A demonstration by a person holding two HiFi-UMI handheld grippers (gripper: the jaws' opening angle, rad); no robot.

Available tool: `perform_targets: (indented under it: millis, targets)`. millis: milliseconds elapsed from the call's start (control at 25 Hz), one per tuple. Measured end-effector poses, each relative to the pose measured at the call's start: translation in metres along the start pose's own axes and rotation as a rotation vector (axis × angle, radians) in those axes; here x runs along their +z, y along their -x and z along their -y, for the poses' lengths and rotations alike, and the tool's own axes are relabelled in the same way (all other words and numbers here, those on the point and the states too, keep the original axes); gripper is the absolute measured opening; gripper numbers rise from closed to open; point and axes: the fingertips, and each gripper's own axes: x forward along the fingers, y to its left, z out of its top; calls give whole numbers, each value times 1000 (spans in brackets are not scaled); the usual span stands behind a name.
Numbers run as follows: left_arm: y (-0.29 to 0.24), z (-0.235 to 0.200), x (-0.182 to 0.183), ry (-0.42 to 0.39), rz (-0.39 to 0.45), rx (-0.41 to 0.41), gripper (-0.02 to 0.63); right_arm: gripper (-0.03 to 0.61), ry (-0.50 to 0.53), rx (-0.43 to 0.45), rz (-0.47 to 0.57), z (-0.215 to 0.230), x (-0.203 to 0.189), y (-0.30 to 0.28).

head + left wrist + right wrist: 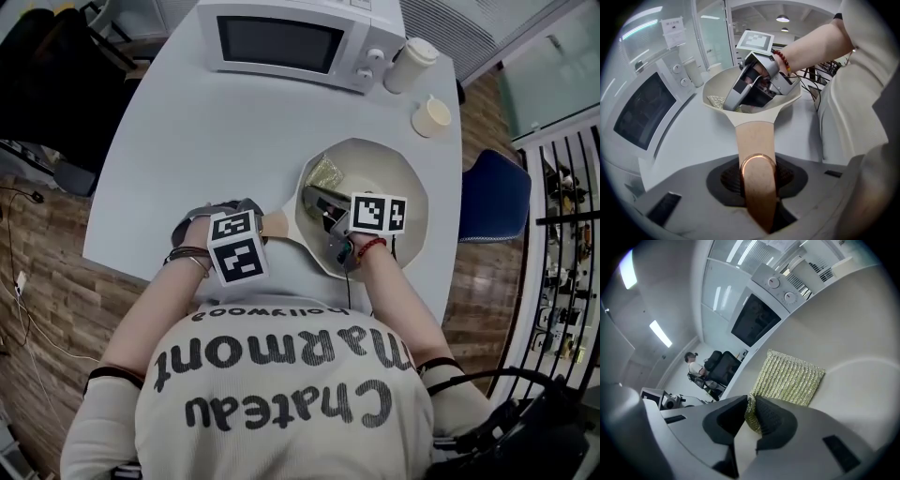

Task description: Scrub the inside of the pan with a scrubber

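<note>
Grip comes first, nearest the wearer. At the lower middle of the left gripper view, the left gripper (pixel 758 183) has its jaws closed partway round the tan, rounded handle (pixel 756 140) of the cream-coloured pan (pixel 714 86). I judge this hold is there to stop the pan from sliding or turning under the scrubbing.

Just beyond, right of centre in the head view, the right gripper (pixel 335 223) reaches over the near rim and angles down into the bowl. Its own view shows the jaws nearly together, pinching one edge of the gold-green woven mesh scrubber (pixel 789 377). The rest of the pad fans out flat against the pale inner wall. Holding it by the edge leaves the broad face free to rub.

The pan stands on the pale grey table (pixel 216 150) near the table's close edge and not far from its right edge, where a blue chair (pixel 494 199) waits below. Strokes pushed toward the lower right risk nudging it outward. Up and to the left the tabletop has spare room.

Farther off, a small cream cup (pixel 431 117) and a white lidded jar (pixel 411 63) stand near the upper right. A white microwave oven (pixel 291 42) sits along the top. All three are well apart from the pan.
</note>
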Motion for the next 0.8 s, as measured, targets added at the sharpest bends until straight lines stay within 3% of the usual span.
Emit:
perform_targets:
  millis: [160,800]
  targets:
    - [1,1,2,2,1,1,129,57,12,-42,34,10,13,1]
    - [3,3,1,5,5,-1,129,57,-181,-253,275,60,47,14]
